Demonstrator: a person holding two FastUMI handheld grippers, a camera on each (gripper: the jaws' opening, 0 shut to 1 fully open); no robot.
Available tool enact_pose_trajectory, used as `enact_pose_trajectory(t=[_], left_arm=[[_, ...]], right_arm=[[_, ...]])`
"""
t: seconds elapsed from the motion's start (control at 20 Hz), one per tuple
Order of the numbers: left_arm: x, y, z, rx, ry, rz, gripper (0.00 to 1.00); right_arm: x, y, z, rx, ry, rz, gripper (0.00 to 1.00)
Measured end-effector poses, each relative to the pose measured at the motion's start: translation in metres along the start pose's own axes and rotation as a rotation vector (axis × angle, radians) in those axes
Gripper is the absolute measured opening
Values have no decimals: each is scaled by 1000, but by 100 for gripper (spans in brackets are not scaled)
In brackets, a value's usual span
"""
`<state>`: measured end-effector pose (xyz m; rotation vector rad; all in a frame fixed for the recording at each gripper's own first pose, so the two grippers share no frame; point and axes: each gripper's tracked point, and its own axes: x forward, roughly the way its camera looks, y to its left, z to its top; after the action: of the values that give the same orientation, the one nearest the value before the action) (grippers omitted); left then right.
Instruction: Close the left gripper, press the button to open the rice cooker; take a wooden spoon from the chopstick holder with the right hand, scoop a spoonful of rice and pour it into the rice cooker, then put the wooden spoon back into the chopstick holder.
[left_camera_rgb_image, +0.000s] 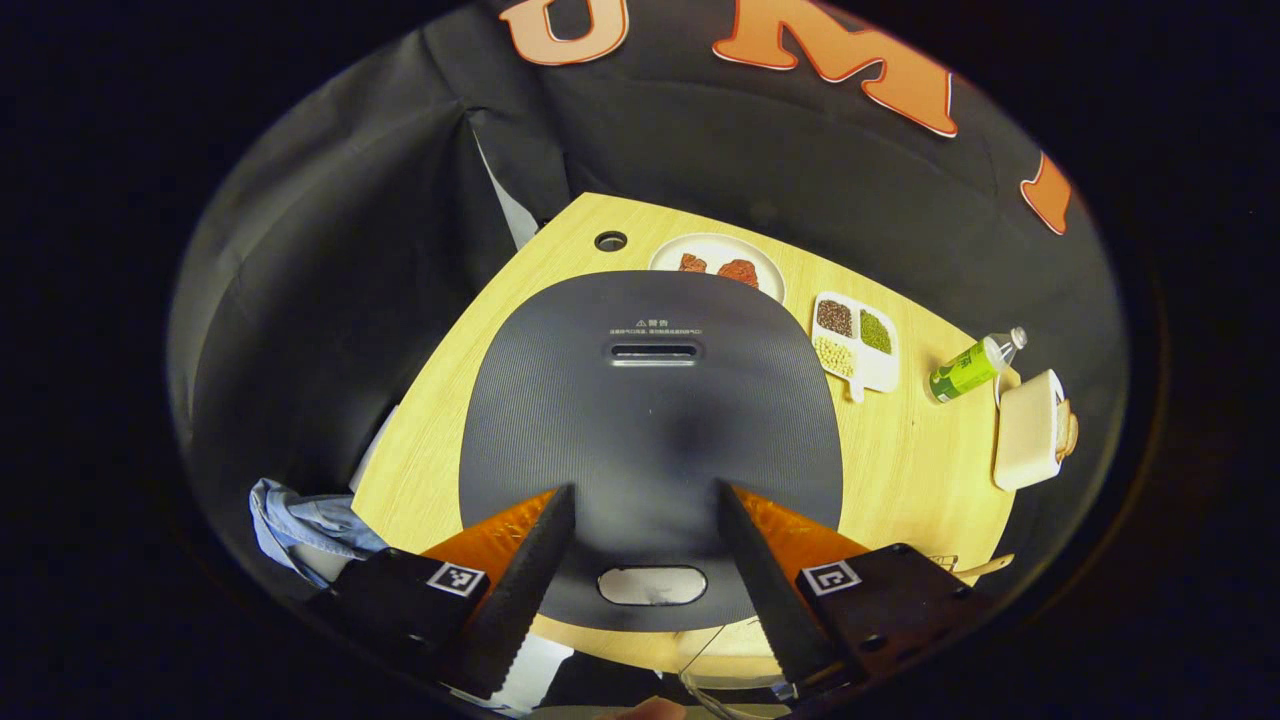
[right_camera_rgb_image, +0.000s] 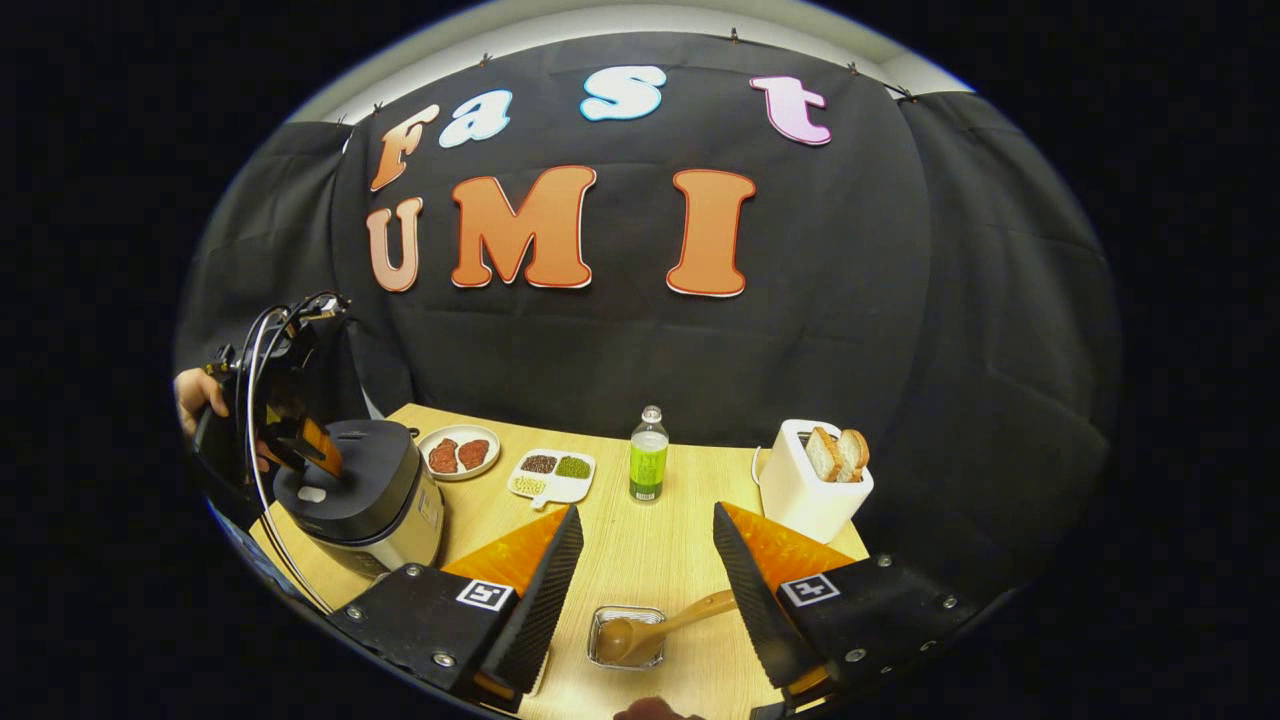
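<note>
Left gripper view: left gripper (left_camera_rgb_image: 645, 560) hovering above the rice cooker (left_camera_rgb_image: 650, 430), jaws spread wide, nothing held between them. Lid closed, dark and ribbed, directly ahead of the fingers; pale oval button (left_camera_rgb_image: 652, 585) sitting right between the two fingertips, at the cooker's near edge. Risk here, as a judgement: pressing with the jaws apart means straddling the button and touching only lid on either side, so no release. Closing first called for by the task; closing too low could pinch the lid edge instead. Off-centre push could also slide off the button. Farther ahead and to the right, a plate (left_camera_rgb_image: 717, 262), a divided dish of grains (left_camera_rgb_image: 856, 343), a green bottle (left_camera_rgb_image: 970, 367) and a toaster (left_camera_rgb_image: 1030, 428), all well clear.

Right gripper view: right gripper (right_camera_rgb_image: 640, 590) also wide open, empty, poised over the table (right_camera_rgb_image: 640, 550). Wooden spoon (right_camera_rgb_image: 660, 628) just below and between the fingers, bowl resting in a small clear container (right_camera_rgb_image: 627, 637), handle running toward the right finger. Whether that container is the chopstick holder: cannot tell. Likely trouble: gripping near the bowl end and tipping the container, or a slanted grasp letting the handle swivel. Far to the left, the left gripper (right_camera_rgb_image: 305, 450) above the rice cooker (right_camera_rgb_image: 365, 495), held by a hand (right_camera_rgb_image: 195, 395). Spoon work before lid opening would mean rice with nowhere to go.
</note>
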<state>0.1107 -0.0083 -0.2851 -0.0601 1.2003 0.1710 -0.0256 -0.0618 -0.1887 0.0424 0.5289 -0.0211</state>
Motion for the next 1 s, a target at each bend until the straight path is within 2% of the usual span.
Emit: enact_pose_trajectory(t=[0.2,0.5,0.6,0.65,0.7,0.75,0.95,1.0], left_arm=[[-3,-1,1,18,-41,-4,99],[-7,-1,7,73,-270,-23,100],[-11,1,5,66,-339,-44,95],[-17,1,6,50,-375,-61,95],[-26,0,8,34,-416,-80,100],[-37,0,13,24,-465,-97,95],[-87,17,38,19,-710,-99,95],[-105,20,43,28,-768,-102,98]], right_arm=[[0,-3,3,22,-4,-4,82],[-4,-6,22,14,-60,-15,82],[-9,-7,33,15,-81,-16,82],[-12,-8,38,19,-95,-15,82],[-14,-7,45,23,-115,-13,82],[-16,-5,53,25,-139,-11,82],[-23,6,81,8,-212,-2,82],[-27,9,89,4,-231,-2,82]])
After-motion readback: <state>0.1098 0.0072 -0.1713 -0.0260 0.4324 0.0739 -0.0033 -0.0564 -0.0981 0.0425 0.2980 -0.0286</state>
